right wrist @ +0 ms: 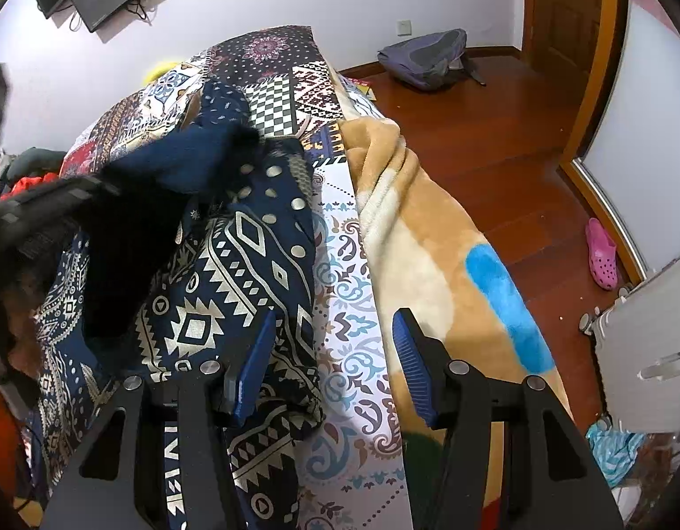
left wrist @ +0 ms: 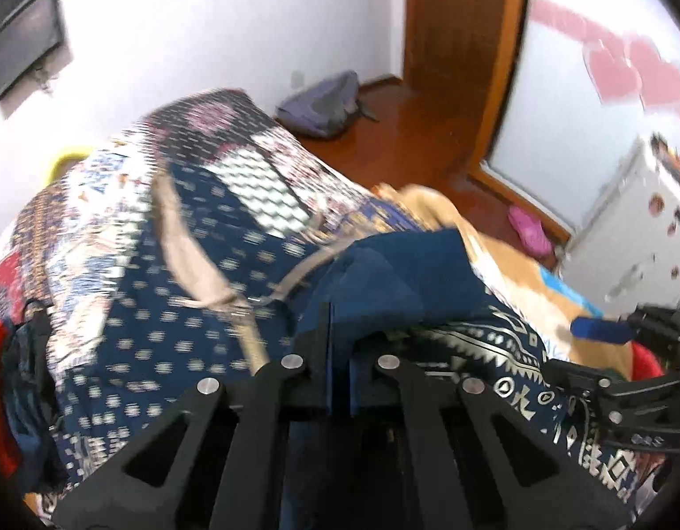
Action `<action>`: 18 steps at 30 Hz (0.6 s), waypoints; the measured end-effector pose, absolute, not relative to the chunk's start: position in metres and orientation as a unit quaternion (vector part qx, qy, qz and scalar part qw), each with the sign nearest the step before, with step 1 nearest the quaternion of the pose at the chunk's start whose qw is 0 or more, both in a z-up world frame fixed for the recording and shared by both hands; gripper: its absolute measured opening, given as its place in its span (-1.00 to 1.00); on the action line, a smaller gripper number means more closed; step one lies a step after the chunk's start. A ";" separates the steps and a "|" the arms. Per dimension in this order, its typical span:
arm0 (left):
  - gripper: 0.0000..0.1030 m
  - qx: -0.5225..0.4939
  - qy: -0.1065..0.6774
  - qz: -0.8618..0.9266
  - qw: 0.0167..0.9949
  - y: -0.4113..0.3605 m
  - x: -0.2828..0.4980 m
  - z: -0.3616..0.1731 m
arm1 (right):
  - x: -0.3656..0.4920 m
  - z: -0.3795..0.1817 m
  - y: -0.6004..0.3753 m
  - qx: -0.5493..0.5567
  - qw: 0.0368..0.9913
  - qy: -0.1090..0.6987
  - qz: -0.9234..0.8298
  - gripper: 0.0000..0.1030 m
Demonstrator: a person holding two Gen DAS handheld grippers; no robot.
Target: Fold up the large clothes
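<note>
The navy patterned garment (right wrist: 233,274) lay on the bed (right wrist: 273,88), along the bed's right-hand portion, just left of a tan blanket (right wrist: 428,238) that covered the right edge. Part of the garment was lifted off the bed surface: a plain navy fold (left wrist: 397,278) rose in front of the left hand-held gripper (left wrist: 338,353).

The left hand-held gripper was clenched, its jaws together with the navy cloth caught between them. The left wrist view was blurred by motion.

The right hand-held gripper (right wrist: 335,366) stood released, jaws apart. Its left finger sat over the garment's right border; its right finger sat over the tan blanket. Bare patterned bedsheet (right wrist: 353,353) showed between the two fingers. Nothing was pinched between its pads.

Beyond the bed's far corner, a grey backpack (right wrist: 428,62) lay on the wooden floor (right wrist: 494,132) against the wall. A pink clog (right wrist: 601,254) lay on the floor beside the door frame.
</note>
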State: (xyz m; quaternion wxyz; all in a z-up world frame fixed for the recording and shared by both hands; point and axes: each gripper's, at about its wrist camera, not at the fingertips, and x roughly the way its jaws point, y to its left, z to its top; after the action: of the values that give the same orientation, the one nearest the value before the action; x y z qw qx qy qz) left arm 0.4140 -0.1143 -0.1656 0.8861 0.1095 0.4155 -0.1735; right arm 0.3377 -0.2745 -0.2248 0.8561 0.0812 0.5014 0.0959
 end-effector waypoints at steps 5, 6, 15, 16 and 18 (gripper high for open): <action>-0.92 0.098 0.383 -0.123 0.910 -0.047 0.393 -0.129 | 0.336 -0.224 -0.275 0.071 0.855 0.506 0.090 -0.01; -0.92 0.097 0.382 -0.113 0.912 -0.034 0.387 -0.126 | 0.336 -0.224 -0.275 0.070 0.854 0.508 0.088 -0.01; -0.92 0.079 0.404 -0.047 0.910 0.058 0.338 -0.139 | 0.325 -0.197 -0.255 0.057 0.869 0.481 0.103 0.00; -0.92 0.072 0.408 -0.044 0.909 0.064 0.334 -0.143 | 0.326 -0.200 -0.252 0.052 0.867 0.485 0.105 0.00; -0.92 0.051 0.427 -0.036 0.902 0.082 0.328 -0.157 | 0.327 -0.216 -0.242 0.034 0.854 0.508 0.102 0.00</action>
State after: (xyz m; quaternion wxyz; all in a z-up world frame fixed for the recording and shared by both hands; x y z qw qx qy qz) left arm 0.3281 0.0816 -0.1570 0.9023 0.0510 0.4265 -0.0363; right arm 0.3274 -0.2420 -0.2164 0.8544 0.0336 0.5083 0.1021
